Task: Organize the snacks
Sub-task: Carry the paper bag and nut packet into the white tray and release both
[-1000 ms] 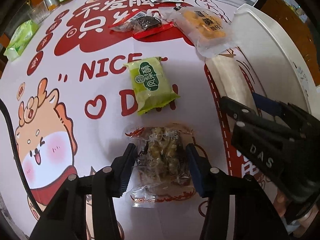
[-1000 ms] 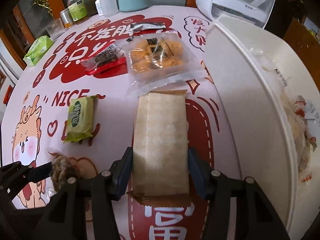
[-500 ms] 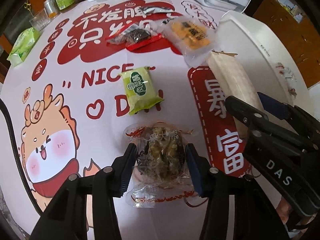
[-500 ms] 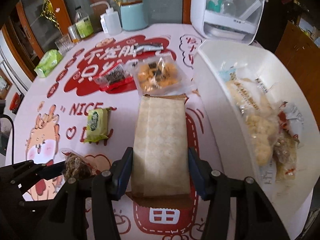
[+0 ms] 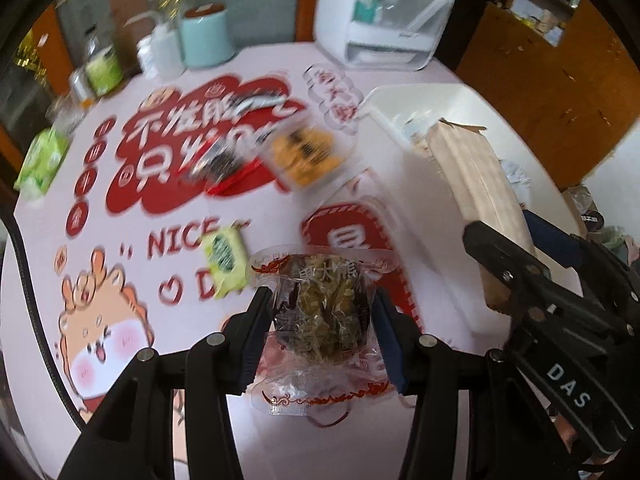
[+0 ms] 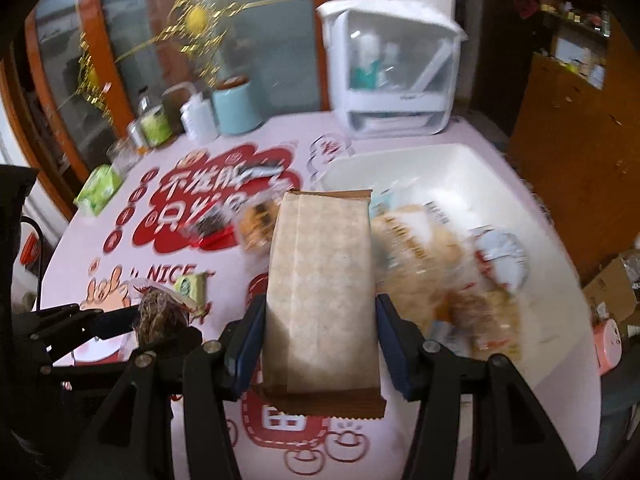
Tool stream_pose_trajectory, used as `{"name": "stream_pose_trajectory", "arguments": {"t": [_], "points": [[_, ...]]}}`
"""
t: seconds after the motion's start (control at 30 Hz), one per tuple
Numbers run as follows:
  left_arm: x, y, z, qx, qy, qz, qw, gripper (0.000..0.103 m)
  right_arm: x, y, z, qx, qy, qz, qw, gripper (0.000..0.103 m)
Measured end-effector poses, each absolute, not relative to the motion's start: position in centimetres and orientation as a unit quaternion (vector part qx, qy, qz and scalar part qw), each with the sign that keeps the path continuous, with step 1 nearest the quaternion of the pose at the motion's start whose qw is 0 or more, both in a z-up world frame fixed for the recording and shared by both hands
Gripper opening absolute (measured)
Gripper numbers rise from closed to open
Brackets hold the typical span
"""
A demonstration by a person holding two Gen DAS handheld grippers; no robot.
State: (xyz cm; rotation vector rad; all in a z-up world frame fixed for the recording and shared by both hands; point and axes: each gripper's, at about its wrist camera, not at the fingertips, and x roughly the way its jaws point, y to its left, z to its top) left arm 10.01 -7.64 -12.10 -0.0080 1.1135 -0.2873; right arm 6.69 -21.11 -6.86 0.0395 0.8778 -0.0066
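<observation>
matt paper packet (image 6: 322, 292), glossy clear wrapper (image 5: 324, 312)

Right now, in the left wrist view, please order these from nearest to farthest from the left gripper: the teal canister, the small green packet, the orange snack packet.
1. Small green packet: on the table, just beyond the left gripper, slightly left.
2. Orange snack packet: mid-table.
3. Teal canister: far edge, left of centre.
</observation>
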Motion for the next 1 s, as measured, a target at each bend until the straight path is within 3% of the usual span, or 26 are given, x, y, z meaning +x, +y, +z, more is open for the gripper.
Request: {"name": "stream_pose_trajectory", "arguments": {"t": [0.27, 0.6, 1.0], "points": [[12.8, -12.8, -8.8, 0.012, 0.484, -0.168, 0.859, 0.049, 5.5, -25.9, -4.2, 0.010, 0.387, -0.070, 0.919, 0.054], [17.1, -18.9, -4.8, 0.014, 0.435, -0.187, 0.881, 0.049, 5.9, -30.4, -5.5, 0.009, 0.403, -0.128, 0.906, 0.054], [19.2, -25.5, -7.3, 0.047, 0.448, -0.206, 0.869, 0.052, 6.6, -32.8, -7.7, 0.014, 0.428, -0.151, 0.891, 0.055]]}}
